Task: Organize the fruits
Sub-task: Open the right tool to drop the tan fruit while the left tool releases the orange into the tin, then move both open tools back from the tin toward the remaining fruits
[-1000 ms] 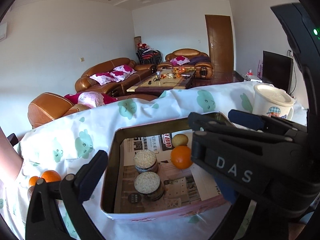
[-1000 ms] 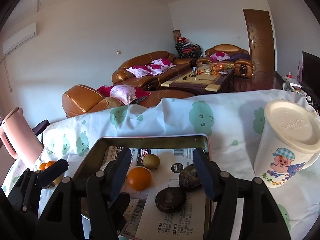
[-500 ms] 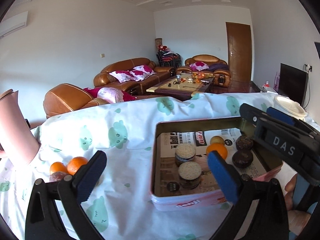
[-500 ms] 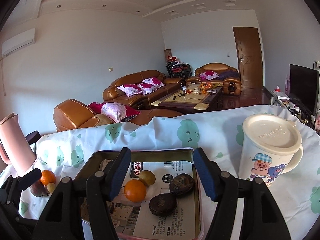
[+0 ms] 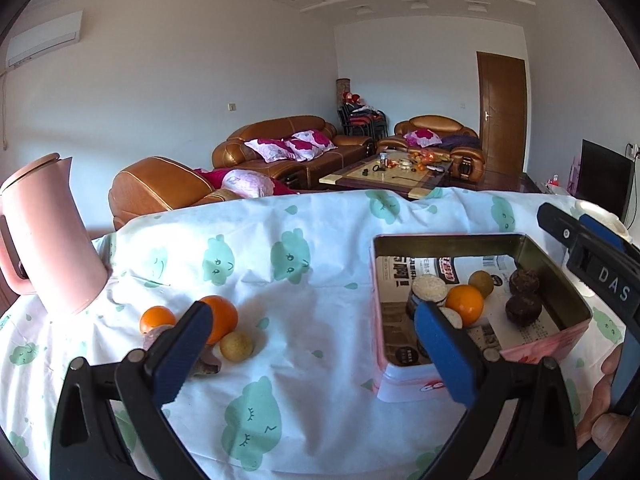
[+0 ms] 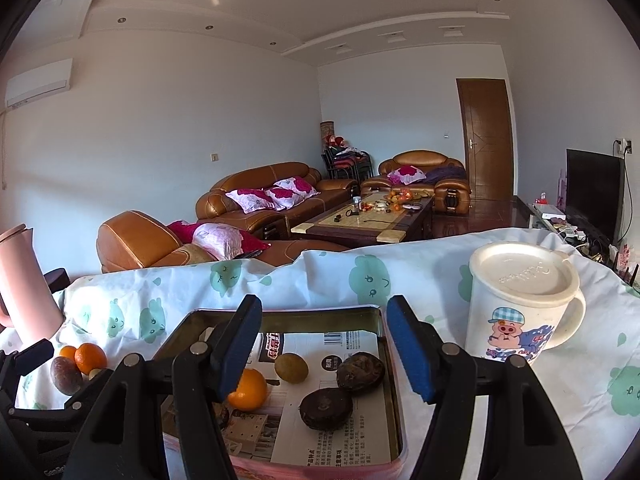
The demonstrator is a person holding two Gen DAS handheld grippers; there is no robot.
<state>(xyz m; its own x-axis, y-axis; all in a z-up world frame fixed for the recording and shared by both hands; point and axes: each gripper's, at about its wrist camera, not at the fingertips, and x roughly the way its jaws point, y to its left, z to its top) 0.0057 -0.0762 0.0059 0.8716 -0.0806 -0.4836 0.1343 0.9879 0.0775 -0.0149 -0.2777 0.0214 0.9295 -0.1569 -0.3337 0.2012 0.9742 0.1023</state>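
A metal tin (image 5: 560,280) (image 6: 280,314) lined with newspaper holds an orange (image 5: 464,305) (image 6: 248,389), a small yellow fruit (image 5: 481,283) (image 6: 291,367), two dark round fruits (image 5: 523,309) (image 6: 360,371) and two round cakes (image 5: 429,289). On the cloth to its left lie two oranges (image 5: 220,322) (image 6: 90,357), a yellow fruit (image 5: 237,346) and a dark purple fruit (image 6: 66,375). My left gripper (image 5: 312,344) is open and empty between the loose fruit and the tin. My right gripper (image 6: 324,344) is open and empty above the tin's near side.
A pink jug (image 5: 48,240) (image 6: 20,284) stands at the table's left. A white lidded mug (image 6: 520,304) with a cartoon pig stands right of the tin. The table (image 5: 320,240) has a white cloth with green prints. Sofas and a coffee table lie beyond.
My left gripper has swung left and back, away from the tin, bringing the loose fruit and pink jug into view. My right gripper has pulled back and up from the tin.
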